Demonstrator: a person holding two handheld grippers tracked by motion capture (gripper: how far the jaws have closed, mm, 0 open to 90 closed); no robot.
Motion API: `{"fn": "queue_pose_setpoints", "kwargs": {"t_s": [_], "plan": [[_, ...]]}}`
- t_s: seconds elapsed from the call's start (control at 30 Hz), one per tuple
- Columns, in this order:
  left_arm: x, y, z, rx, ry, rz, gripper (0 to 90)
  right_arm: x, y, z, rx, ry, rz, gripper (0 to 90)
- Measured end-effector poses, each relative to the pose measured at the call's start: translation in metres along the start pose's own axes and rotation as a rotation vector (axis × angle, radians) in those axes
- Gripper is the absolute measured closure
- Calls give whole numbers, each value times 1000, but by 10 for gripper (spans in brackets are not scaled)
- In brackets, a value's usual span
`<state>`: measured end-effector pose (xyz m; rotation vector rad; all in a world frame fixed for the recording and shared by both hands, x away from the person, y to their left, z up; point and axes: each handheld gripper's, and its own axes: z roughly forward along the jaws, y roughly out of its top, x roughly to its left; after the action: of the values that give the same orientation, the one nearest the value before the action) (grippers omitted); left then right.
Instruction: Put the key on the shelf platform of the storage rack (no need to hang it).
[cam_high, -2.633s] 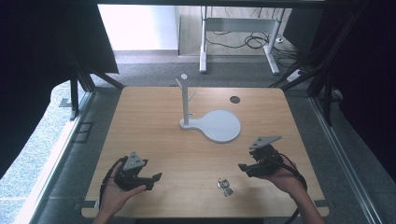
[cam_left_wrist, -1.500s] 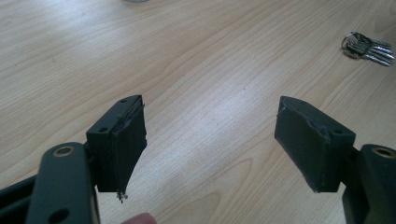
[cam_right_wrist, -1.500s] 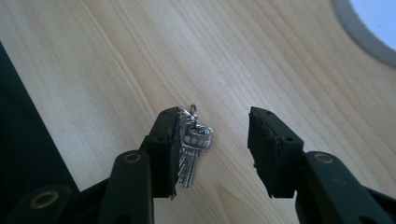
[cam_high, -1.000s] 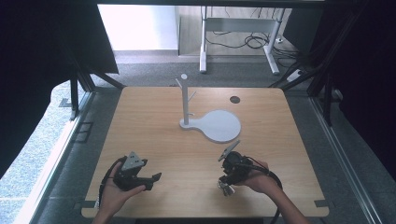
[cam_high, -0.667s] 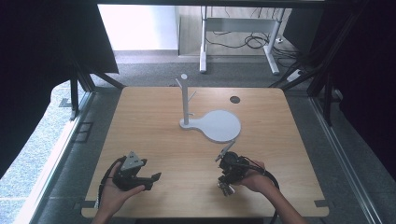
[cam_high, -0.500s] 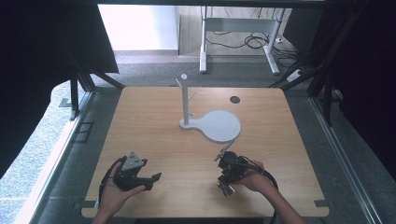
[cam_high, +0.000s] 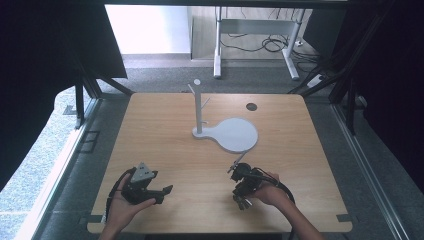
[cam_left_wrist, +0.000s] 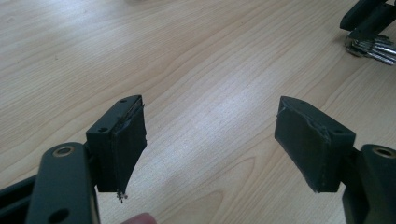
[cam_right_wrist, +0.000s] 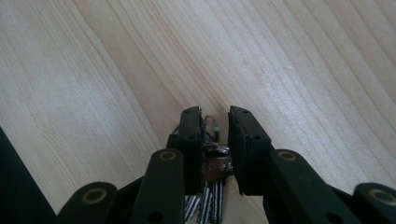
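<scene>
Surface (cam_high: 165, 130): light wood, fine straight grain, smooth, soft satin sheen. Keys (cam_right_wrist: 205, 203): bright metal, ridged blades, glossy; thin wire ring (cam_right_wrist: 212, 125) on the bunch. Right tool (cam_right_wrist: 215, 135): matt black plastic arms with brass-looking pivot bushings. Left tool (cam_left_wrist: 210, 140): same matt black, pads wrapped in dull black tape, edges frayed. Stand (cam_high: 235, 135): matt white, smooth, looks like plastic.

high view looks forward and down on the whole table (cam_high: 165, 135). both gripper views sit close over its wood; keys (cam_left_wrist: 373, 46) at 2 o'clock are shared.
</scene>
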<state>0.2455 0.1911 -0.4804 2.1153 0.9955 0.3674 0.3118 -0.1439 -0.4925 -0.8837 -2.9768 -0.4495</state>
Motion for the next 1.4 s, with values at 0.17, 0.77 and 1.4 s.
{"fn": "queue_pose_setpoints", "kwargs": {"t_s": [0.17,0.77,1.4], "plan": [[-1,0,0,0,0,1,251,2,0,3,20,10,14,797],[1,-1,1,4,3,-3,251,2,-1,-9,28,4,18,894],[2,0,-2,-5,4,-9,251,0,4,-51,-19,-33,8,896]]}}
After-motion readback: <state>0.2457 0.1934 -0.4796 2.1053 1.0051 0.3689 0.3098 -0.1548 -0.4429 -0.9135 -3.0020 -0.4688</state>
